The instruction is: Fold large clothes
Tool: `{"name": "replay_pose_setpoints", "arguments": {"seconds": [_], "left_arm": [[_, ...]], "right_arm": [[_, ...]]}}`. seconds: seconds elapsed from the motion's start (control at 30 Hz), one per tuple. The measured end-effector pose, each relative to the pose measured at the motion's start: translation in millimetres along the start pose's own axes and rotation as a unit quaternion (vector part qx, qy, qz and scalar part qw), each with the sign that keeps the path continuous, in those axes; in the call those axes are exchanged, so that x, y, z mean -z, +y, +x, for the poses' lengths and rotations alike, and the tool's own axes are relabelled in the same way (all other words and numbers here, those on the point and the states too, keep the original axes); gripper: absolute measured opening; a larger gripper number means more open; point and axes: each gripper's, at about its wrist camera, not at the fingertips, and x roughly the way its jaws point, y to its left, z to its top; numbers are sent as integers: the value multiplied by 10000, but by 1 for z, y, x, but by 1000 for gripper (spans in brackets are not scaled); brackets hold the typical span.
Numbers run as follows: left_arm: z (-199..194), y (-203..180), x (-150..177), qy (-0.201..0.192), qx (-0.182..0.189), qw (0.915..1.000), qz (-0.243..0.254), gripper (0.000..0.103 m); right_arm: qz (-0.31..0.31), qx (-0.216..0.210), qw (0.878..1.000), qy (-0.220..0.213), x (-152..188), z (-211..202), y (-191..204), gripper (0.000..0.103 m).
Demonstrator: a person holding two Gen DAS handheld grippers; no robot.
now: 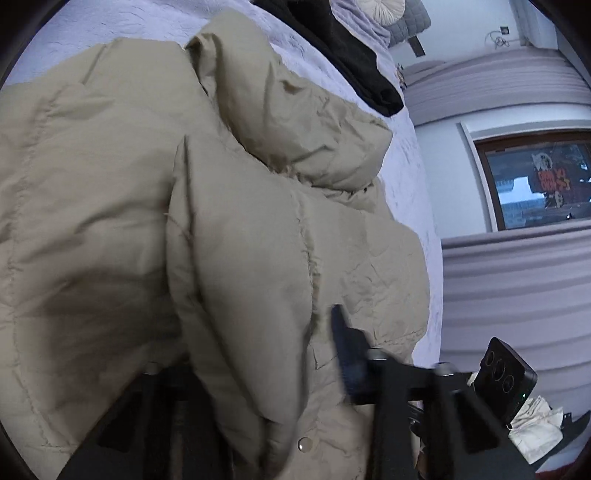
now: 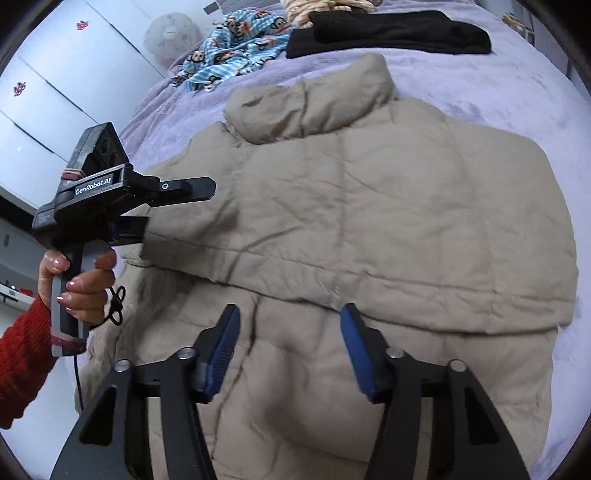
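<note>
1 beige puffer jacket (image 2: 369, 221) lies spread on the bed (image 2: 498, 96), collar toward the far end, with 1 sleeve folded across its body. 2 tools are in view. The left tool (image 2: 147, 221), held by 1 hand (image 2: 79, 280) in a red sleeve (image 2: 22, 354), is clamped on the edge of that folded sleeve at the jacket's left side — its fingers are pressed together over the fabric. In the left wrist view the cloth bulges up over that tool and hides 1 of its 2 fingers. The right tool (image 2: 290, 347) hovers above the jacket's lower part, its 2 blue-padded fingers apart with nothing between them. Farther up the bed lie 1 black garment (image 2: 388, 33) and 1 blue patterned cloth (image 2: 232, 48) — both apart from the jacket.
</note>
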Motion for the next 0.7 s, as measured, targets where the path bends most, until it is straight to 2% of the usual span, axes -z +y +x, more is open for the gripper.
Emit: {"name": "replay_pose_setpoints", "arguments": {"seconds": [0.03,0.13,0.27,0.33,0.4,0.53,0.6,0.7], "left_arm": [[4,-4,-1,52,-111,9999,9,10],[-4,-13,0,-151,-77,9998,98,9],[-48,-31,-12,-846,346,9955,246,9],[-72,-35,-18,-1161,398,9918,351,9],[-89,-33,-21,-1312,369,9901,336,9],[-109,-18,-25,-1420,231,9895,132,9],[-112,-14,-20,-1378,207,9902,113,9],[-98,-11,-4,-1171,-134,9926,284,9]], "right_arm": [[109,36,9999,57,4,1,-9,41],[343,100,9994,32,11,-2,-28,36],[340,316,9989,-109,12,-3,-41,35],[309,454,9983,-207,10,-7,-47,35],[269,700,9965,-367,4,-10,-54,35],[415,1350,9877,-676,-9,-18,-79,35],[541,1486,9842,-802,-15,-27,-91,32],[376,1763,9782,-1032,-16,-41,-91,28]]}}
